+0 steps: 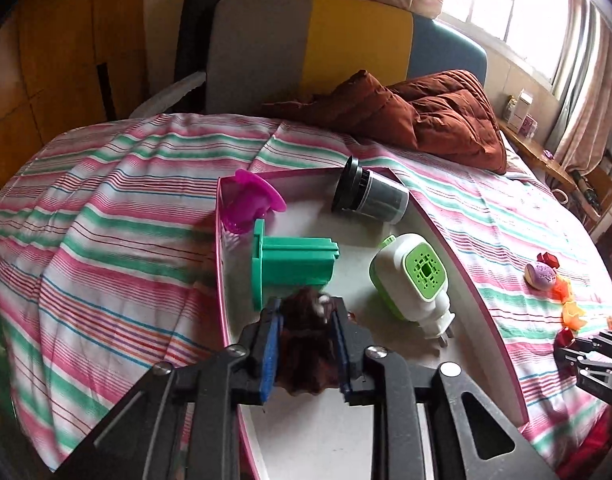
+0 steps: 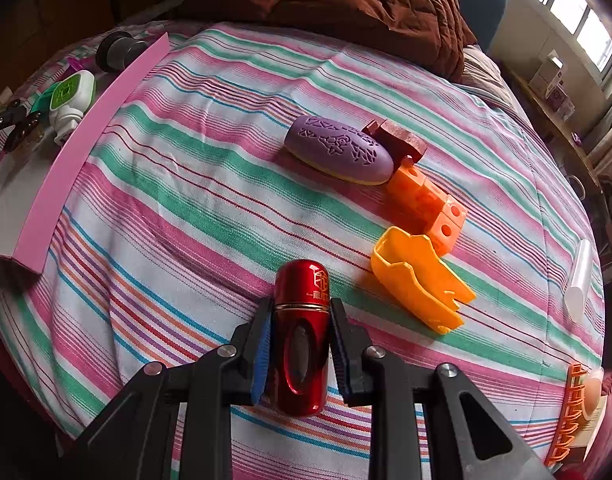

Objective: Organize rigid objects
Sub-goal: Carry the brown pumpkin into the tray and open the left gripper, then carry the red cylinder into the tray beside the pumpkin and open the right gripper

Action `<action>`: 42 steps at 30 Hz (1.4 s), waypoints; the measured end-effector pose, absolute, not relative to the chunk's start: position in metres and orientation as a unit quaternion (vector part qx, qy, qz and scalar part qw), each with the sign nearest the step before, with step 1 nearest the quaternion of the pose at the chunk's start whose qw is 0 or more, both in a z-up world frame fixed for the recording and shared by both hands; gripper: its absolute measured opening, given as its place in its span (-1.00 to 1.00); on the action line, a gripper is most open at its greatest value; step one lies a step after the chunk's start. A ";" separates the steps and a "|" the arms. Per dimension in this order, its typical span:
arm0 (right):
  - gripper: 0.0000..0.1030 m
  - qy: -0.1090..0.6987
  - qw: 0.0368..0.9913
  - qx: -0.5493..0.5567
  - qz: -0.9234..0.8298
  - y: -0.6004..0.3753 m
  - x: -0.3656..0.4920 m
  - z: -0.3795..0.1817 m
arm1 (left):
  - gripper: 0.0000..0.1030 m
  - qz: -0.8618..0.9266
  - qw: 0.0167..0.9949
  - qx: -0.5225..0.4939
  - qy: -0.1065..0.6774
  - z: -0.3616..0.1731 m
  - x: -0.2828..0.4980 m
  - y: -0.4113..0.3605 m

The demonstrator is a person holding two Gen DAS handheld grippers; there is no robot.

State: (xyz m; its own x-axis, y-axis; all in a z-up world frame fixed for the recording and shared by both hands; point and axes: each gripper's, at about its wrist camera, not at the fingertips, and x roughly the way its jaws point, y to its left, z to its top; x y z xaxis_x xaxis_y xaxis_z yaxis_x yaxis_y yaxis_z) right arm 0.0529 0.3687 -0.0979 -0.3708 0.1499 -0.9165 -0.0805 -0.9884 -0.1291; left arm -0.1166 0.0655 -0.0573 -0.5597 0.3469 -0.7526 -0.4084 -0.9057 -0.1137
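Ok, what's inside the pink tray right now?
In the pink tray: magenta cup, green spool, black-lidded jar, white-green plug-in. The left gripper, holding a brown object, covers the tray floor beneath.

Red canister (image 2: 302, 336): gold emblem, small gold characters, too small to read.

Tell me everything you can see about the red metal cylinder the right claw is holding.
The red cylinder looks like glossy metal, with a rounded far end, a gold-coloured band around it, a gold logo near the top and a dark oval window along its body. It lies lengthwise between the right claw, whose blue-padded fingers press its two sides. It points away from the camera, over the striped bedsheet; whether it touches the sheet is unclear.
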 end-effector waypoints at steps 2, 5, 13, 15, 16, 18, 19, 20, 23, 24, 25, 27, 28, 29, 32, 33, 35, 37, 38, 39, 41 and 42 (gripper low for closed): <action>-0.50 -0.032 0.070 -0.556 0.827 0.369 0.052 -0.098 | -0.15 0.891 0.208 -0.402 0.036 -0.053 -0.110 0.064; -0.50 -0.033 0.071 -0.556 0.828 0.369 0.051 -0.099 | 0.04 0.897 0.207 -0.388 0.030 -0.045 -0.103 0.062; -0.50 -0.040 0.074 -0.553 0.829 0.368 0.049 -0.101 | 0.18 0.908 0.199 -0.370 0.011 -0.021 -0.076 0.050; -0.50 -0.044 0.076 -0.552 0.830 0.367 0.048 -0.101 | 0.18 0.910 0.196 -0.364 0.013 -0.015 -0.067 0.049; -0.50 -0.045 0.077 -0.551 0.830 0.366 0.048 -0.101 | 0.19 0.911 0.194 -0.364 0.015 -0.013 -0.064 0.047; -0.50 -0.050 0.079 -0.550 0.830 0.364 0.047 -0.101 | 0.19 0.912 0.187 -0.366 0.018 -0.010 -0.060 0.045; -0.50 -0.053 0.081 -0.550 0.830 0.363 0.047 -0.100 | 0.19 0.912 0.184 -0.367 0.018 -0.009 -0.058 0.044; -0.50 -0.055 0.083 -0.549 0.830 0.362 0.047 -0.100 | 0.19 0.911 0.183 -0.369 0.018 -0.009 -0.056 0.042; -0.50 -0.062 0.084 -0.547 0.831 0.360 0.046 -0.101 | 0.19 0.911 0.178 -0.371 0.021 -0.009 -0.052 0.038; -0.50 -0.059 0.084 -0.547 0.831 0.360 0.046 -0.100 | 0.19 0.911 0.177 -0.372 0.024 -0.009 -0.050 0.037; -0.50 -0.057 0.085 -0.546 0.831 0.360 0.045 -0.100 | 0.19 0.912 0.175 -0.371 0.026 -0.010 -0.047 0.036; -0.50 -0.048 0.086 -0.546 0.832 0.363 0.044 -0.100 | 0.26 0.912 0.172 -0.371 0.029 -0.011 -0.043 0.034; -0.50 -0.037 0.086 -0.547 0.832 0.365 0.045 -0.099 | 0.30 0.911 0.174 -0.372 0.027 -0.011 -0.041 0.032; -0.50 -0.019 0.083 -0.547 0.833 0.370 0.045 -0.099 | 0.33 0.911 0.175 -0.373 0.025 -0.012 -0.040 0.031; -0.50 0.019 0.074 -0.549 0.833 0.379 0.040 -0.098 | 0.34 0.911 0.172 -0.373 0.027 -0.013 -0.035 0.029; -0.50 0.021 0.074 -0.548 0.833 0.379 0.040 -0.098 | 0.34 0.912 0.170 -0.373 0.028 -0.013 -0.034 0.028; -0.50 0.017 0.076 -0.547 0.833 0.376 0.040 -0.099 | 0.34 0.912 0.167 -0.374 0.030 -0.014 -0.032 0.026; -0.50 0.023 0.077 -0.547 0.834 0.376 0.039 -0.099 | 0.34 0.912 0.164 -0.376 0.031 -0.016 -0.030 0.023; -0.50 0.028 0.076 -0.546 0.834 0.377 0.040 -0.098 | 0.34 0.911 0.163 -0.378 0.030 -0.017 -0.030 0.022; -0.50 0.031 0.074 -0.546 0.834 0.377 0.039 -0.099 | 0.34 0.911 0.162 -0.379 0.030 -0.018 -0.029 0.020; -0.50 0.030 0.075 -0.546 0.834 0.373 0.041 -0.099 | 0.34 0.911 0.155 -0.382 0.030 -0.020 -0.029 0.015; -0.50 0.031 0.072 -0.547 0.834 0.372 0.042 -0.098 | 0.34 0.911 0.151 -0.384 0.029 -0.021 -0.028 0.013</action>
State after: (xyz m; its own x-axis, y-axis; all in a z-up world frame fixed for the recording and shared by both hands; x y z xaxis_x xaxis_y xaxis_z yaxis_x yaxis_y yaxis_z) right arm 0.0417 0.3716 -0.0985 -0.3916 0.0852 -0.9162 -0.1541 -0.9877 -0.0260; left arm -0.0285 0.0126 -0.0212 -0.6599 0.2533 -0.7073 -0.2977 -0.9526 -0.0634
